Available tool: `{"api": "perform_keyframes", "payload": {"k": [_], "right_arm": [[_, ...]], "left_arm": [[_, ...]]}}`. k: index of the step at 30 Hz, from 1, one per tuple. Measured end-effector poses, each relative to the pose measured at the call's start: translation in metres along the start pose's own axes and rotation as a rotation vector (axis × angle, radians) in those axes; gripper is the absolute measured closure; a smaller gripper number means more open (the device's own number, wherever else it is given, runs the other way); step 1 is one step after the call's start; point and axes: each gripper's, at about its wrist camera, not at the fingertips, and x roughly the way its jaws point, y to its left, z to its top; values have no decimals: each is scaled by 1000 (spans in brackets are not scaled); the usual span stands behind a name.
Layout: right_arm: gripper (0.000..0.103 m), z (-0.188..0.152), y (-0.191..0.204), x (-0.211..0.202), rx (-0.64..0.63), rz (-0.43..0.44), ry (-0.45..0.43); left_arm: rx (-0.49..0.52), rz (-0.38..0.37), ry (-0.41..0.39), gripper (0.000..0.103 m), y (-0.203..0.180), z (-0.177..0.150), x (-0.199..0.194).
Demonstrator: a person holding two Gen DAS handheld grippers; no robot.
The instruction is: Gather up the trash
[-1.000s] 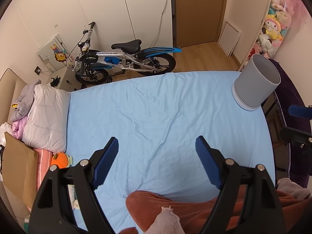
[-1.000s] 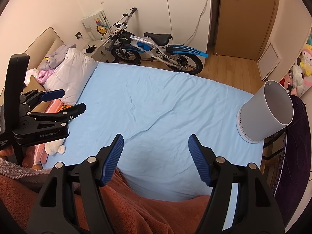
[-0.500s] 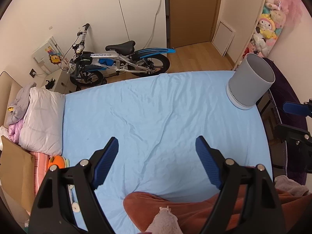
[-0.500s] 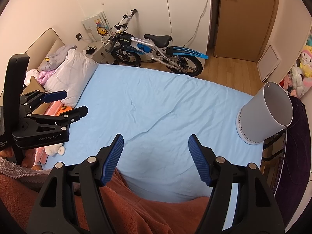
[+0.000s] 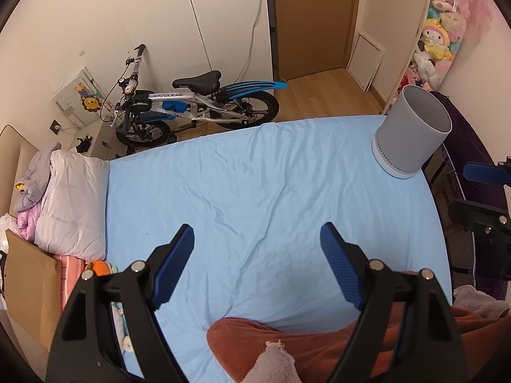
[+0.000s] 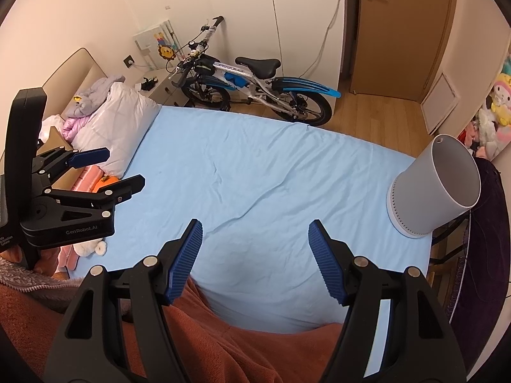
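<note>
Bedroom, left wrist view: left gripper (image 5: 257, 242) low centre of the frame, jaws spread wide, nothing between them, only bare light-blue bed sheet (image 5: 255, 185) under the gap. Grey bin (image 5: 412, 131) at the right of the frame, upright on the far corner of the sheet, white perforated band round its base; mouth open, the part of the inner wall in view pale and bare, bottom not visible. No loose trash can be made out on the sheet. Rust-coloured blanket (image 5: 287, 341) at the bottom edge. Pillow (image 5: 73, 201) at left, child's bicycle (image 5: 198, 108) beyond the bed at upper centre, stuffed toys (image 5: 437, 38) stacked at upper right. Part of the right gripper (image 5: 479, 191) shows at the right edge. Right wrist view: right gripper (image 6: 255, 249) low centre, jaws apart at a moderate width, holding nothing, sheet (image 6: 271, 175) beneath. Bin (image 6: 434, 188) at the right of the frame on the sheet's corner, mouth towards upper right, visible interior bare. Left gripper (image 6: 105, 172) at left, fingers parted and empty, in front of the pillow (image 6: 115, 124). Bicycle (image 6: 252, 86) at upper centre.
</note>
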Motion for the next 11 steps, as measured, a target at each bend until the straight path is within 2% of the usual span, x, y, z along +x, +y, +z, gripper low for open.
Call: {"api": "perform_keyframes", "payload": {"k": [11], "right_arm": [[35, 0, -4, 5, 14, 4, 12]], "left_arm": [[-15, 1, 29, 22, 0, 4, 8]]}}
